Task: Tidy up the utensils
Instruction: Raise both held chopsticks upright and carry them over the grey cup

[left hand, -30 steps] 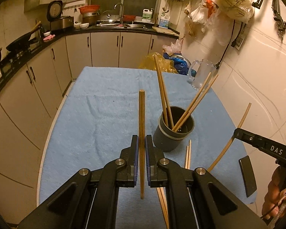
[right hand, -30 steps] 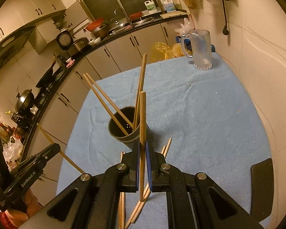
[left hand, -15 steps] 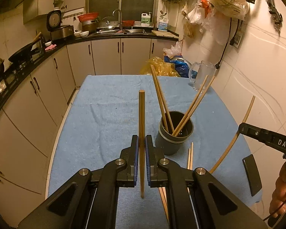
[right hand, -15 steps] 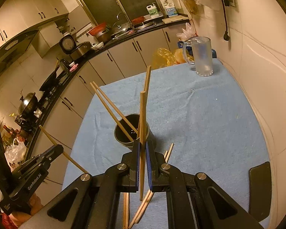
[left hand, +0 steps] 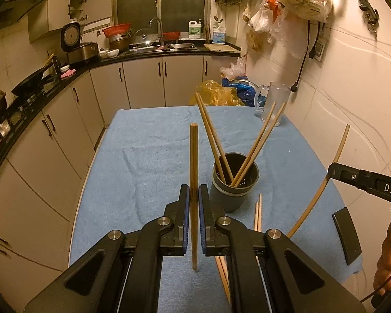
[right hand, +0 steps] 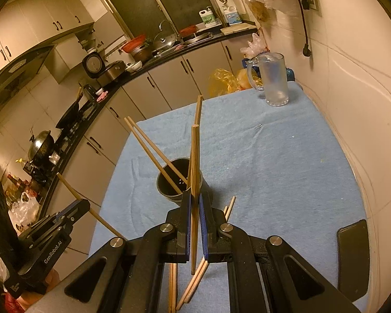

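A dark grey cup (left hand: 234, 195) stands on the blue cloth (left hand: 148, 161) with several wooden chopsticks leaning in it. My left gripper (left hand: 193, 191) is shut on one upright chopstick (left hand: 193, 156), just left of the cup and nearer to me. My right gripper (right hand: 194, 198) is shut on another chopstick (right hand: 194, 156), right in front of the cup (right hand: 174, 182). Each gripper shows in the other's view: the right gripper (left hand: 336, 169) at the right edge, the left gripper (right hand: 78, 206) at lower left. Loose chopsticks (left hand: 258, 214) lie on the cloth beside the cup.
A glass mug (right hand: 273, 83) stands at the table's far right corner by the wall. A flat black object (right hand: 352, 258) lies near the right front edge. Kitchen cabinets and a counter run along the left and back. The wall closes the right side.
My left gripper has risen and drawn back a little with its chopstick, so the cup sits lower and smaller in its view. The right gripper has barely moved.
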